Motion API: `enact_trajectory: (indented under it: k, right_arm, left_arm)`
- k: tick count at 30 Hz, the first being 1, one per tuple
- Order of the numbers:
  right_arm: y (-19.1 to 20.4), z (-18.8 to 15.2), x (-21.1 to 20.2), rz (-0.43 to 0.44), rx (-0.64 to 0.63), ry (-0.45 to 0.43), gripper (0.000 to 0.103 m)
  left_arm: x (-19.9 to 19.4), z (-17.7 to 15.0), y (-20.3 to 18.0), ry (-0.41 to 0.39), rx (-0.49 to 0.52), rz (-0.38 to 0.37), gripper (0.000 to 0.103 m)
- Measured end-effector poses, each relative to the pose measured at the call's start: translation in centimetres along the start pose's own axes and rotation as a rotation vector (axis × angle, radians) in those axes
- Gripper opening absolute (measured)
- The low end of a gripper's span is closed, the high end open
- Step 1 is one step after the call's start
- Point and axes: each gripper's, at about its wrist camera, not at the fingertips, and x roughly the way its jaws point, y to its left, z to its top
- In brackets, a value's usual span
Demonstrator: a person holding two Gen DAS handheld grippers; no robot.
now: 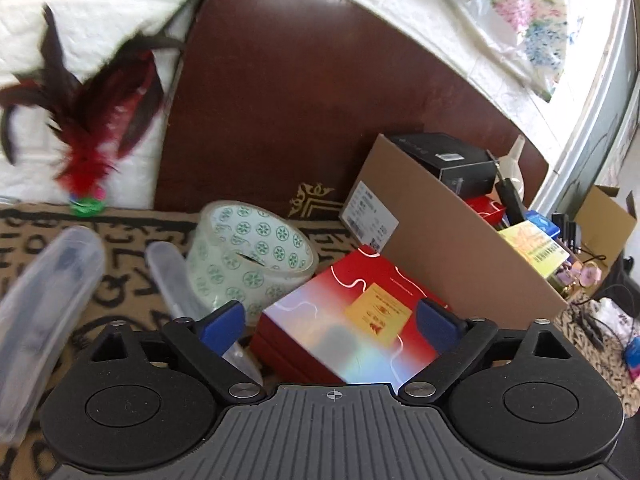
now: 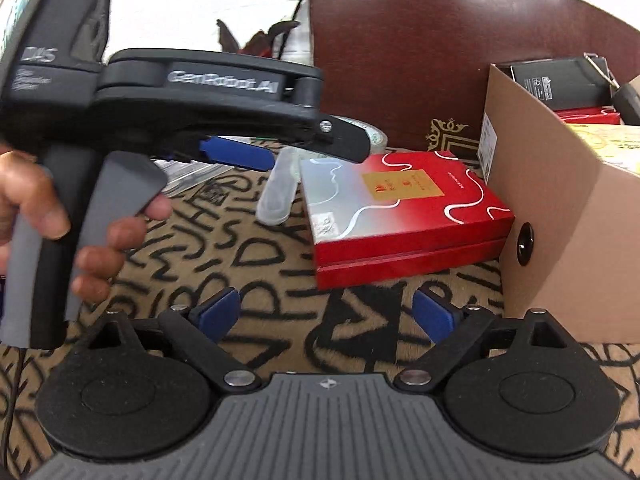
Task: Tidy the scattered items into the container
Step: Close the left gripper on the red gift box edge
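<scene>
Surface: tan rug (image 2: 248, 248) with black lettering, dark brown leather panel (image 1: 304, 92) behind it; much of the rug is covered by the tools.
Left gripper (image 1: 330, 320): blue pads spread wide, nothing between them; red box directly ahead, below the pads.
Right gripper (image 2: 326, 314): spread apart over bare rug, holding nothing.
Red box (image 2: 404, 216): flat on the rug, ahead of the right gripper, just beside the carton; near end cut off by the tool in the left view.
Cardboard carton (image 1: 452, 248): ahead-right of both tools, holding a black box (image 1: 452, 160) and blurred smaller goods; right end out of frame.
Tape roll (image 1: 252, 252): ahead-left of the left gripper, beside the red box; mostly hidden in the right view.
Clear plastic cases (image 1: 44, 312): far left, blurred, contents unreadable.
Feather shuttlecock (image 1: 88, 136): far ahead-left, motion-blurred.
Hand (image 2: 80, 240): grips the left tool's handle, partly cut off.
</scene>
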Motion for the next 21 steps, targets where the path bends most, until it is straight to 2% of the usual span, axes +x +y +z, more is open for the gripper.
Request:
enact_trajectory:
  k: [5, 7, 9, 12, 15, 18, 21]
  right_arm:
    - [-0.4, 0.6, 1.5, -0.025, 0.018, -0.008, 0.087]
    - [-0.5, 0.7, 2.0, -0.037, 0.027, -0.008, 0.087]
    - [-0.8, 0.9, 2.4, -0.060, 0.048, -0.003, 0.085]
    - [-1.5, 0.9, 2.4, -0.075, 0.095, 0.014, 0.076]
    - [-1.4, 0.8, 1.5, -0.055, 0.079, 0.027, 0.065]
    - [-0.7, 0.2, 0.4, -0.057, 0.041, 0.030, 0.064]
    - [-0.8, -0.7, -1.2, -0.032, 0.069, 0.033, 0.064]
  left_arm:
    - [2.2, 0.3, 0.5, 0.032, 0.023, -0.005, 0.092]
    - [2.8, 0.3, 0.7, 0.055, 0.008, -0.017, 0.088]
    - [2.7, 0.1, 0.3, 0.052, 0.014, 0.012, 0.083]
    - [1.7, -0.4, -0.2, 0.047, 0.036, 0.040, 0.077]
    - [0.0, -1.2, -1.2, 0.038, 0.044, 0.051, 0.070]
    - [-1.8, -2.3, -2.6, 0.043, 0.072, 0.067, 0.069]
    - [-3.6, -3.8, -4.0, 0.042, 0.061, 0.069, 0.070]
